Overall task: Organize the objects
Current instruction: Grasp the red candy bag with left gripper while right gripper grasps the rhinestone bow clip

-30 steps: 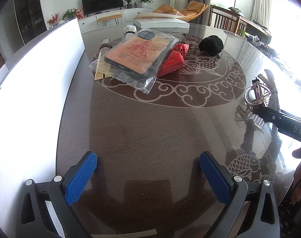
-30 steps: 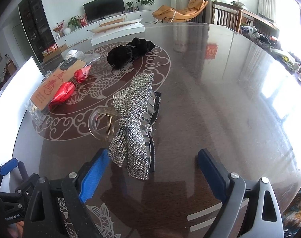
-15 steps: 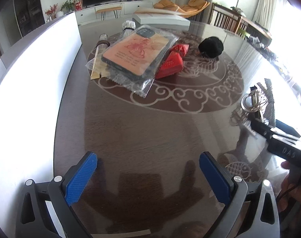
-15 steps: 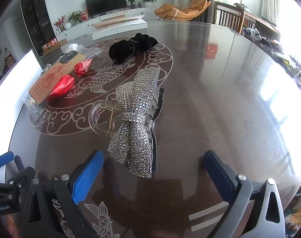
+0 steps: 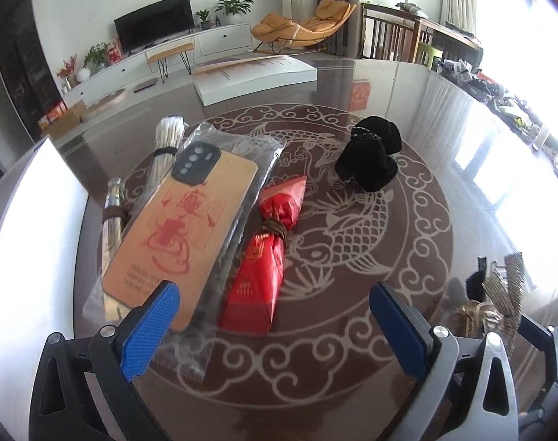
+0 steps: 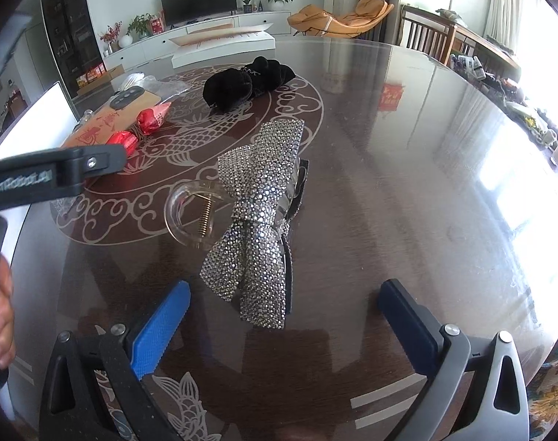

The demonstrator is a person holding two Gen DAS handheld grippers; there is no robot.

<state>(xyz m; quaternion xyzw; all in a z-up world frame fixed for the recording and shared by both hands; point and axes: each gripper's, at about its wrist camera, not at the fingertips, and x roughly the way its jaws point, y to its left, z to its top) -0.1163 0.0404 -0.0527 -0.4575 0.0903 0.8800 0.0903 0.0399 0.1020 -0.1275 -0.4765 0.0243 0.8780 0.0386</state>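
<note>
On the dark glass surface a rhinestone bow clip lies flat, just ahead of the right gripper, jaws wide after just opening, nothing between them. Left gripper, jaws wide and empty, hovers over a bagged phone case and red packet; black scrunchie, probably velvet, lies beyond.

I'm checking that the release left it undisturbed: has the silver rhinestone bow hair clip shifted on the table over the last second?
No. The silver rhinestone bow hair clip lies at the same spot beside the table's scroll-pattern ring.
</note>
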